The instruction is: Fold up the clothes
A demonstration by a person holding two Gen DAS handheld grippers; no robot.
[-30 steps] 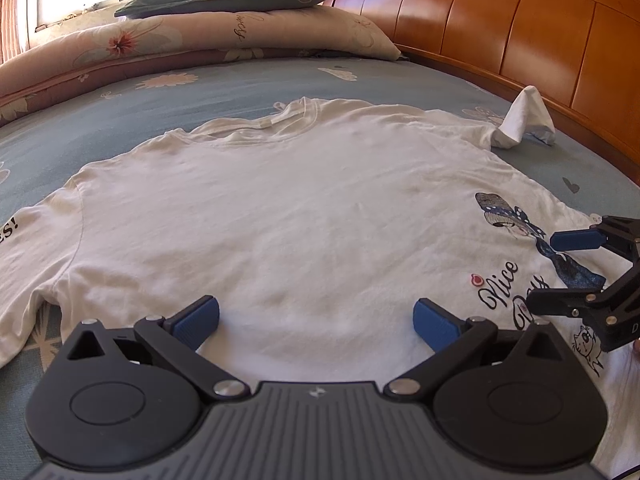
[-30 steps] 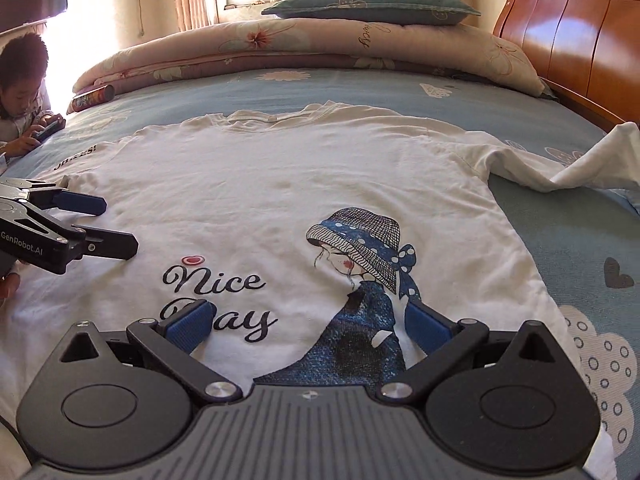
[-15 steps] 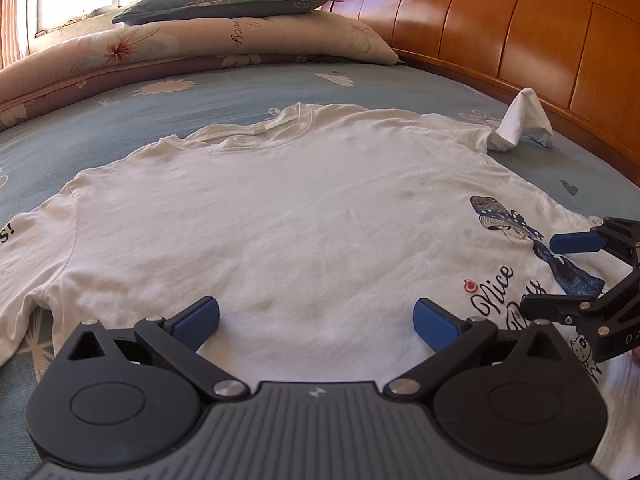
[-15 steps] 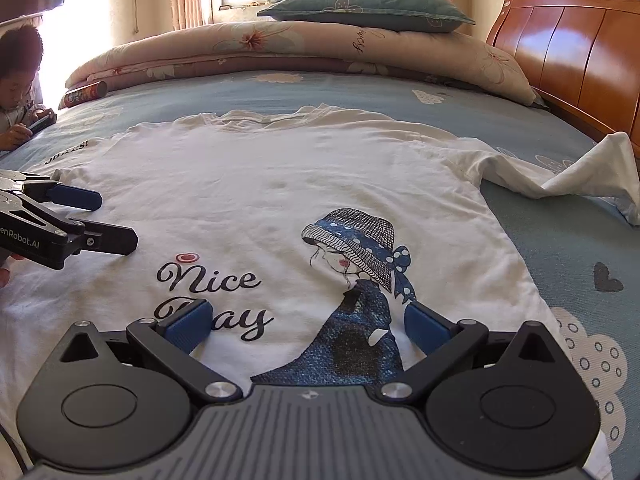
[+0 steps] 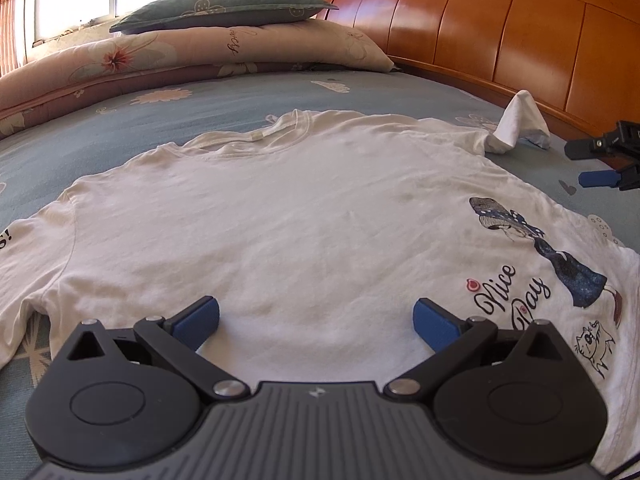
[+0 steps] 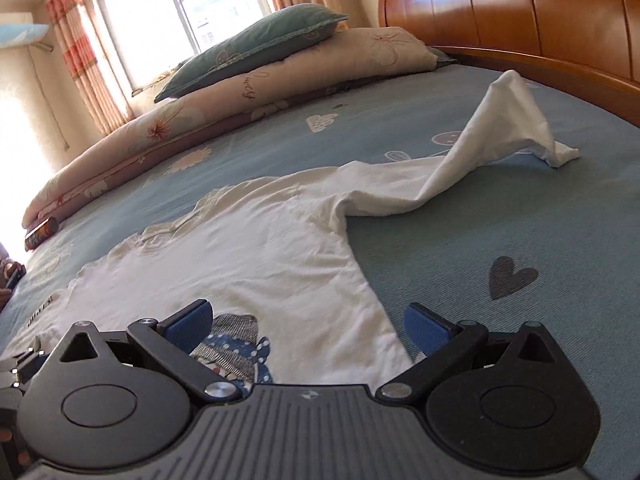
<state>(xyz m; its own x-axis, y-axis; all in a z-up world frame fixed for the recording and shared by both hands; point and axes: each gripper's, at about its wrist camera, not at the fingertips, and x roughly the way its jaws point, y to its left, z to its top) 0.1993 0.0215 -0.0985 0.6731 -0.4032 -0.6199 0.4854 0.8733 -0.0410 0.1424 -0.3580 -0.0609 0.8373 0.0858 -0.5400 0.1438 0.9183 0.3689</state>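
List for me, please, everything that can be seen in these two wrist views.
T-shirt: one, white, printed with a girl in a blue hat and "Nice Day", spread flat on the bed, one sleeve rumpled and peaked up.
Bedsheet: one, blue, patterned, under the shirt.
Rolled quilt: one, beige-pink floral, along the bed's far side.
Pillow: one, grey-green, on the quilt.
Headboard: one, orange-brown wood.
Can: one, reddish, beside the quilt's end.
Window: one, with striped curtains.
Left gripper: black, blue pads, open over the shirt's hem.
Right gripper: same, open over the shirt's side edge.
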